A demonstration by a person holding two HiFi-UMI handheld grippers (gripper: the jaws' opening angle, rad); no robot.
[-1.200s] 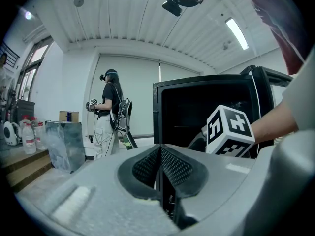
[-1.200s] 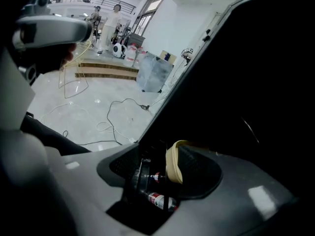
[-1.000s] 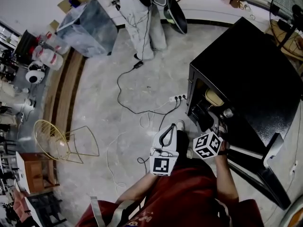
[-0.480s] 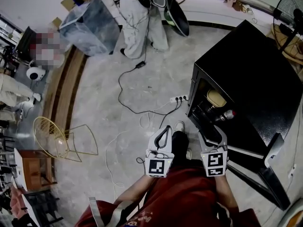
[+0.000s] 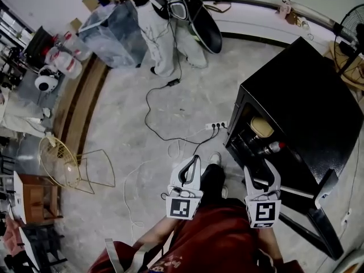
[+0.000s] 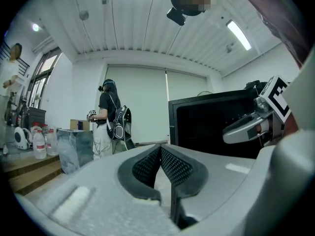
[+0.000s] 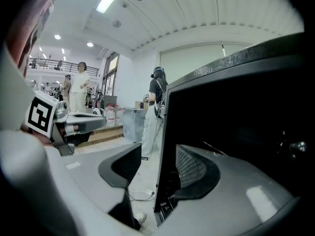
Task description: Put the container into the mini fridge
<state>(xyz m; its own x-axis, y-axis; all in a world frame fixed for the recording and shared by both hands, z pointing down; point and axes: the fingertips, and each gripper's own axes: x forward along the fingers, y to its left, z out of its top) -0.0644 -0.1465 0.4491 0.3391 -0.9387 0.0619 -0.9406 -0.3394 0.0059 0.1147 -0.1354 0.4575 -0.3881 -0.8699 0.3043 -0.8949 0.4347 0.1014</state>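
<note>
Since the pale-lidded container (image 5: 261,127) lies inside the open mini fridge (image 5: 310,90), on what looks like an upper shelf just above a silvery item with a red end (image 5: 272,148), I judge the placing step done and the task close to its finish. Neither gripper holds anything. The left gripper (image 5: 193,164) hangs by the person's legs, left of the fridge, its jaws pressed together tip to tip with nothing between them. The right gripper (image 5: 260,173) hovers just in front of the fridge's open mouth, apart from the container. Its jaws stand wide but are closing, and only the fridge's front edge shows beyond the gap, nothing inside it. The door (image 5: 321,220) is swung out to the near right, well off the cabinet. What remains is probably to shut that door. The right gripper is the nearer one and would have to reach round to the door's free edge and swing it against the cabinet front, taking care that the silvery item, which seems to lie close to the front, does not catch. Whether the container sits deep enough to clear the door cannot be told from here.
</note>
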